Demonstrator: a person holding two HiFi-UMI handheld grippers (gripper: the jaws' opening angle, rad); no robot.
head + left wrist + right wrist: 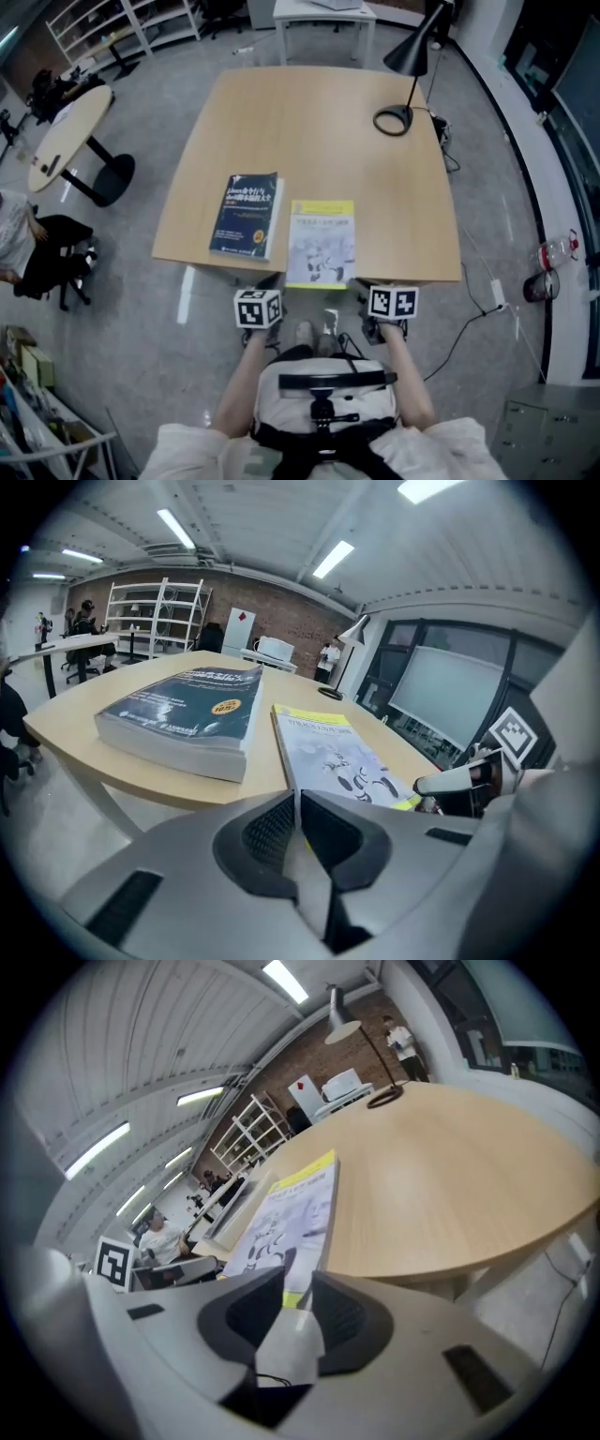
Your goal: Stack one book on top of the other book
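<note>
1. Left gripper [297, 803]: held off the near edge of the table [375, 206], below the gap between the two books. Jaws together, pad against pad, nothing between them.

2. Right gripper [298, 1286]: held off the same edge, by the near right corner of the yellow-and-white book [321, 242]. Jaws a little apart, with a narrow gap. That book's near corner showed just past the tips, in line with the gap. No pad could be seen pressing on it.

3. Yellow-and-white book: thin, flat on the table, cover up, its near edge at the table's near edge, between the two grippers.

4. Dark blue book [247, 215]: thick, flat on the table, cover up, just left of the yellow-and-white book and side by side with it. A slim strip of tabletop separated them. Neither book lay on the other.

5. Desk lamp [408, 75]: black, round base on the far right part of the table, shade leaning out past the far edge, well apart from both books.

6. Round table [66, 131]: pale top, on the floor far to the left.

7. White shelving [122, 28]: at the far left of the room.
</note>
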